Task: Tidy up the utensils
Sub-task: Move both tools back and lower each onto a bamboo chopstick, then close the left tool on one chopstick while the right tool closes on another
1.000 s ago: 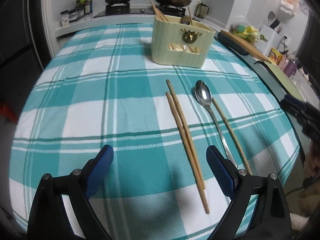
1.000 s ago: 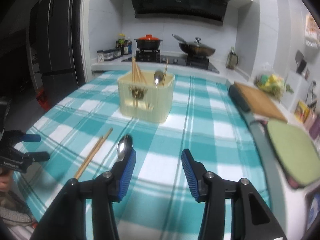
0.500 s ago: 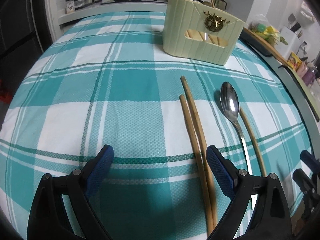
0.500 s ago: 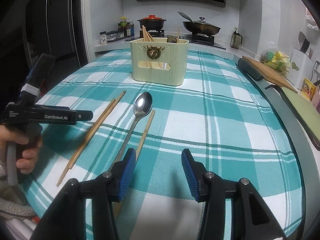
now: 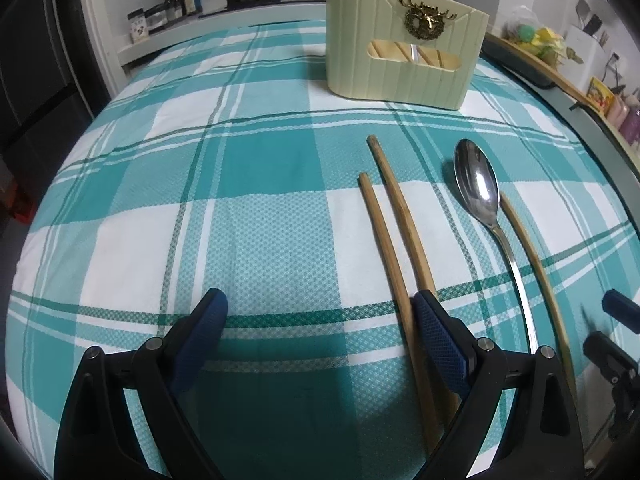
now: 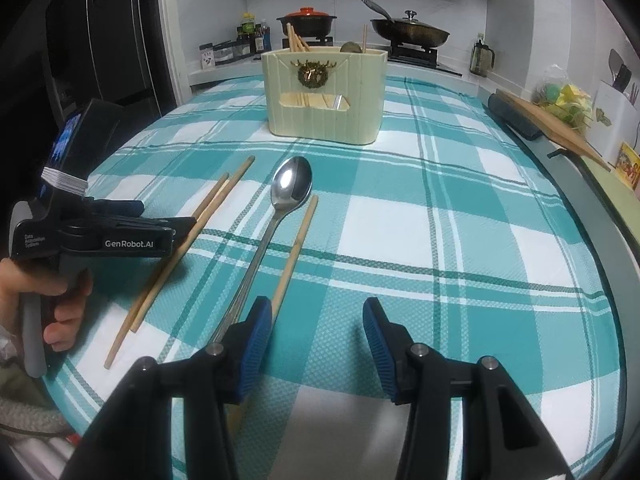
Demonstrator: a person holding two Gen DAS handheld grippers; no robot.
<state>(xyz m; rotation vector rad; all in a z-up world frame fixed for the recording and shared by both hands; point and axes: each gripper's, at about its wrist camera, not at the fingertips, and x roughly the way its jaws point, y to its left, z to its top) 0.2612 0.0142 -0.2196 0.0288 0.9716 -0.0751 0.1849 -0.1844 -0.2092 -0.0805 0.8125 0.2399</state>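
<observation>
Two chopsticks (image 5: 394,240), a spoon (image 5: 478,188) and a third chopstick (image 5: 532,264) lie loose on the cloth, the pair just ahead of your left gripper (image 5: 320,320), its jaws apart and empty. Your right gripper (image 6: 318,330), likewise apart, hangs beside the spoon's handle; the pickup stage looks barely begun, with the holder (image 6: 324,96) well beyond. Next, judge one piece to straddle, clamp and carry there

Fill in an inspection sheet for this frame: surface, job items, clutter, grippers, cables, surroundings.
Surface: teal-and-white checked tablecloth covering the table.
Job's things: metal spoon lying flat, bowl toward the cream utensil holder; single chopstick on its right side; chopstick pair on its left side. The holder already has chopsticks and a spoon standing in it.
Clutter: nothing seen on the cloth.
Grippers: left gripper open, low over the cloth, its right finger over the pair; right gripper open, near the spoon handle's end. Neither holds anything.
Cables: nothing seen.
Surroundings: stove with red-lidded pot and wok, condiment bottles, cutting board.
</observation>
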